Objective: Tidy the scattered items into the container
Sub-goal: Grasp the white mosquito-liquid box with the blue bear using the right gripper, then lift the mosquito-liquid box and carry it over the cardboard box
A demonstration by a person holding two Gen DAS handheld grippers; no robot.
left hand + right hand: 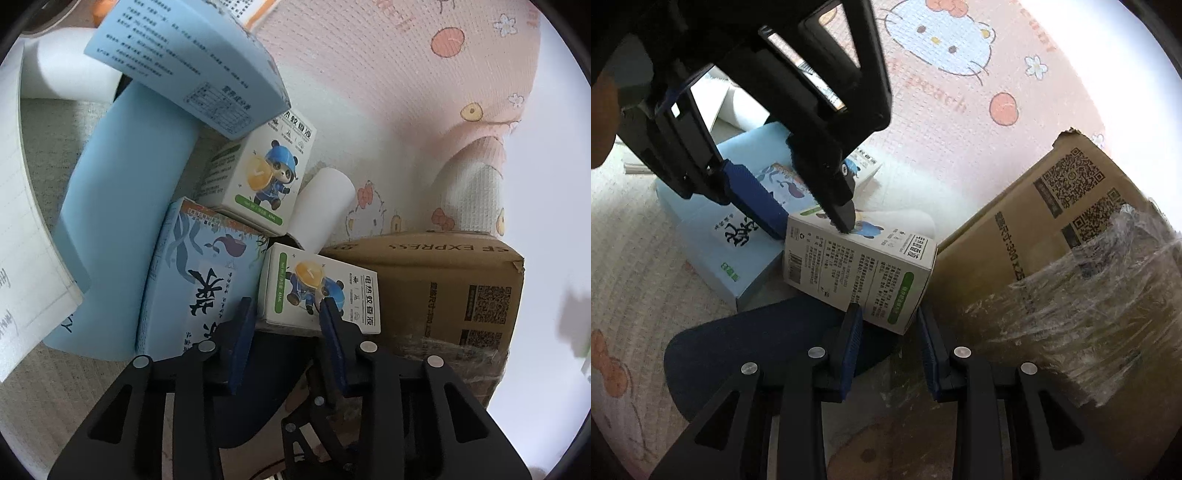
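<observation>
Carton: brown, taped, on the mat; its inside hidden from me.
Panda box: on the mat just beside the carton, between my left gripper's fingers, both touching it.
My right gripper: part spread, holding nothing.

Cardboard box blocks the right; tea box crowds the left; pink mat beyond lies open

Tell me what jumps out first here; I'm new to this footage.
A small white panda box lies beside a brown cardboard carton, with the left gripper straddling it. Behind it, pale blue boxes and a second panda box lie piled together. A pink cartoon-print mat fills the background.
</observation>
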